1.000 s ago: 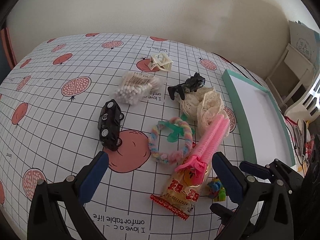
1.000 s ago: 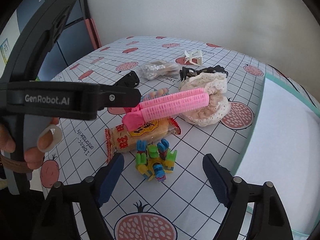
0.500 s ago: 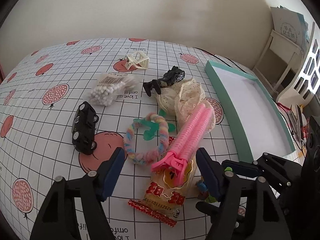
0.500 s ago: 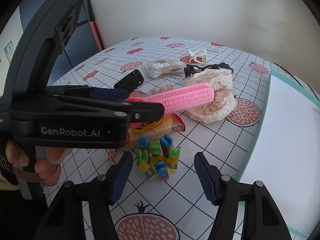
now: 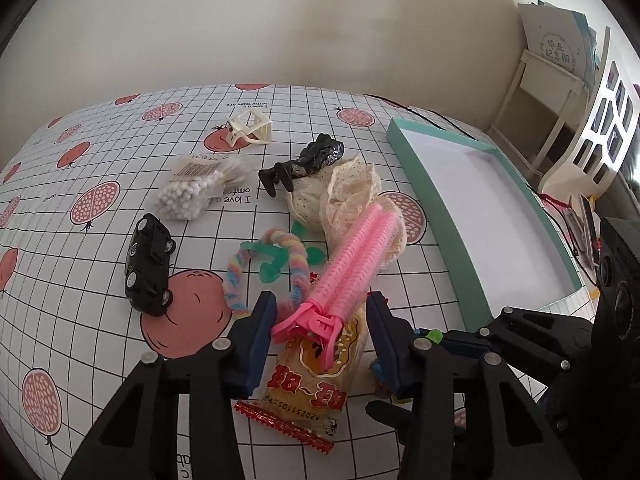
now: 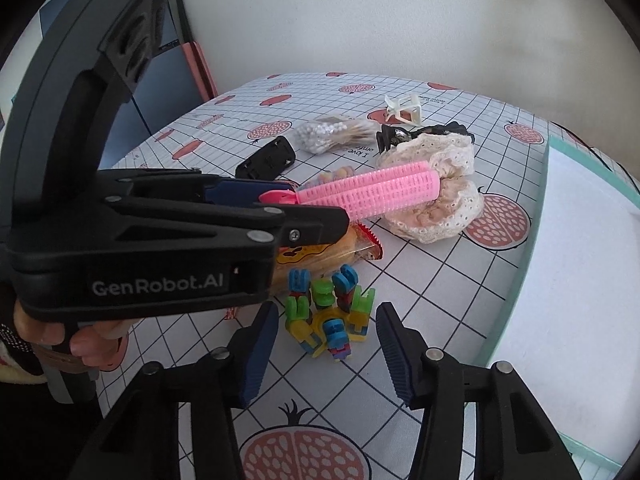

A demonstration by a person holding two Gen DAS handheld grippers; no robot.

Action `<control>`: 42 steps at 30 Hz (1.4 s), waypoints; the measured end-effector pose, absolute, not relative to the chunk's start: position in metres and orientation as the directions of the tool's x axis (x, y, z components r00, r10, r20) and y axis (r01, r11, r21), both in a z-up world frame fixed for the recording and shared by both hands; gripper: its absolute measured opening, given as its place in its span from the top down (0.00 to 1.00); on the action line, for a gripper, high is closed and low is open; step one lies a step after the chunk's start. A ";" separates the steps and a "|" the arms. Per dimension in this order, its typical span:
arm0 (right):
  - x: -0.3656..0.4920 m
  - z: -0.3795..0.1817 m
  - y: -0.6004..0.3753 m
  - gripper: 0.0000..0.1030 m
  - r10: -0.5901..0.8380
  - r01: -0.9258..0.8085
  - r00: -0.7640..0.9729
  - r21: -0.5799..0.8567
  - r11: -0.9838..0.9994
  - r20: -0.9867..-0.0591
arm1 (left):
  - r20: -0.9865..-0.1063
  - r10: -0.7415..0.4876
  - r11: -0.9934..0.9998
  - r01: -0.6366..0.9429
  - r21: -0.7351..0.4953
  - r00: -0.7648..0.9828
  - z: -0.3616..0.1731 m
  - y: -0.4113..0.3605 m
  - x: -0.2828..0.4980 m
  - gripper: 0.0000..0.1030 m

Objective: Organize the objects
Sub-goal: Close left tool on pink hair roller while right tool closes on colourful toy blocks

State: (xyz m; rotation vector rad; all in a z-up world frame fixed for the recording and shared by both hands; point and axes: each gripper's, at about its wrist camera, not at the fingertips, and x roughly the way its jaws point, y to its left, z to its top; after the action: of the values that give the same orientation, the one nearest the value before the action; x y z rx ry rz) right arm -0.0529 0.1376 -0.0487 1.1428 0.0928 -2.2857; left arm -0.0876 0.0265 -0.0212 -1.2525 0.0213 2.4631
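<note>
**Two tools closing in on a cluttered surface**

A person is working over a pomegranate-print surface [image 5: 100, 152], with one teal tray [image 5: 424, 184] lying empty at its right edge. The left tool [image 5: 320, 328], spread, is straddling the handle of one pink hair-roller clip [image 5: 352, 264] resting on one snack packet [image 5: 316, 376]; pinching only the clip's handle would likely be leaving the packet behind. The right tool [image 6: 326, 344], also spread, is hovering at one cluster of colored blocks [image 6: 328, 312]. Nearby are lying one lace cloth [image 5: 348, 188], one toy car [image 5: 148, 264] and one pastel ring [image 5: 260, 268].
</note>
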 end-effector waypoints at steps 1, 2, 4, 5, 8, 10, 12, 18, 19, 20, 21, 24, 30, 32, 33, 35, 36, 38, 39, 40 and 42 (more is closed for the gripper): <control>-0.054 -0.049 0.137 0.50 -0.463 0.521 -0.466 0.189 -0.832 -0.754 | -0.781 0.321 -0.929 -0.336 -0.152 -0.535 -0.021 0.026 -0.088 0.55; -0.055 -0.050 0.137 0.50 -0.463 0.519 -0.464 0.192 -0.833 -0.755 | -0.781 0.323 -0.929 -0.337 -0.153 -0.535 -0.021 0.025 -0.088 0.56; -0.056 -0.051 0.137 0.51 -0.465 0.514 -0.463 0.199 -0.835 -0.755 | -0.782 0.323 -0.929 -0.336 -0.155 -0.533 -0.021 0.025 -0.088 0.57; -0.056 -0.051 0.136 0.51 -0.469 0.514 -0.462 0.203 -0.833 -0.753 | -0.783 0.321 -0.929 -0.336 -0.153 -0.533 -0.021 0.025 -0.088 0.58; -0.057 -0.051 0.136 0.51 -0.474 0.511 -0.462 0.212 -0.833 -0.750 | -0.781 0.316 -0.930 -0.339 -0.143 -0.539 -0.020 0.025 -0.086 0.59; -0.057 -0.051 0.136 0.54 -0.475 0.508 -0.462 0.216 -0.834 -0.749 | -0.778 0.314 -0.931 -0.338 -0.139 -0.544 -0.019 0.024 -0.086 0.60; -0.058 -0.051 0.137 0.57 -0.478 0.502 -0.460 0.225 -0.835 -0.749 | -0.777 0.314 -0.931 -0.336 -0.141 -0.546 -0.018 0.023 -0.086 0.60; -0.058 -0.050 0.138 0.58 -0.481 0.499 -0.456 0.231 -0.835 -0.749 | -0.772 0.321 -0.930 -0.337 -0.147 -0.549 -0.015 0.021 -0.085 0.62; -0.059 -0.050 0.139 0.58 -0.484 0.498 -0.455 0.237 -0.834 -0.748 | -0.770 0.321 -0.930 -0.337 -0.147 -0.551 -0.014 0.021 -0.085 0.62; -0.058 -0.050 0.139 0.58 -0.486 0.496 -0.453 0.243 -0.834 -0.747 | -0.767 0.322 -0.930 -0.338 -0.146 -0.555 -0.013 0.021 -0.084 0.63; -0.059 -0.050 0.140 0.58 -0.488 0.493 -0.451 0.248 -0.834 -0.747 | -0.765 0.324 -0.929 -0.341 -0.145 -0.557 -0.012 0.021 -0.083 0.65; -0.060 -0.050 0.141 0.58 -0.491 0.490 -0.448 0.254 -0.834 -0.747 | -0.756 0.331 -0.926 -0.349 -0.146 -0.564 -0.009 0.022 -0.082 0.65; -0.059 -0.047 0.146 0.58 -0.492 0.482 -0.455 0.259 -0.837 -0.742 | -0.728 0.349 -0.923 -0.349 -0.160 -0.590 0.000 0.019 -0.078 0.69; -0.059 -0.045 0.148 0.58 -0.492 0.480 -0.462 0.259 -0.838 -0.737 | -0.716 0.352 -0.922 -0.354 -0.155 -0.603 0.003 0.020 -0.076 0.69; -0.059 -0.044 0.149 0.58 -0.493 0.480 -0.465 0.258 -0.838 -0.735 | -0.712 0.353 -0.922 -0.357 -0.154 -0.606 0.005 0.020 -0.076 0.69; -0.058 -0.041 0.150 0.58 -0.493 0.481 -0.472 0.255 -0.839 -0.731 | -0.705 0.363 -0.919 -0.359 -0.163 -0.609 0.007 0.020 -0.076 0.69; -0.058 -0.039 0.151 0.58 -0.493 0.481 -0.477 0.253 -0.839 -0.728 | -0.699 0.366 -0.918 -0.359 -0.166 -0.614 0.009 0.020 -0.076 0.69; -0.058 -0.036 0.153 0.58 -0.490 0.480 -0.488 0.247 -0.842 -0.722 | -0.683 0.375 -0.916 -0.361 -0.172 -0.626 0.014 0.018 -0.074 0.69; -0.058 -0.035 0.154 0.58 -0.488 0.479 -0.493 0.244 -0.843 -0.720 | -0.675 0.380 -0.915 -0.364 -0.174 -0.633 0.016 0.018 -0.073 0.69; -0.058 -0.034 0.155 0.58 -0.487 0.477 -0.499 0.242 -0.845 -0.717 | -0.667 0.382 -0.915 -0.365 -0.174 -0.639 0.018 0.017 -0.073 0.69; -0.059 -0.031 0.156 0.58 -0.486 0.475 -0.505 0.240 -0.847 -0.713 | -0.657 0.384 -0.915 -0.365 -0.173 -0.649 0.022 0.015 -0.072 0.69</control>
State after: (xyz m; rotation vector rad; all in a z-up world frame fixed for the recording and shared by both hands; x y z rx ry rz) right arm -0.0588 0.1559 -0.0309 1.1099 -0.0174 -2.3298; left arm -0.0719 0.0153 0.0217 -1.0164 -0.0353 2.5294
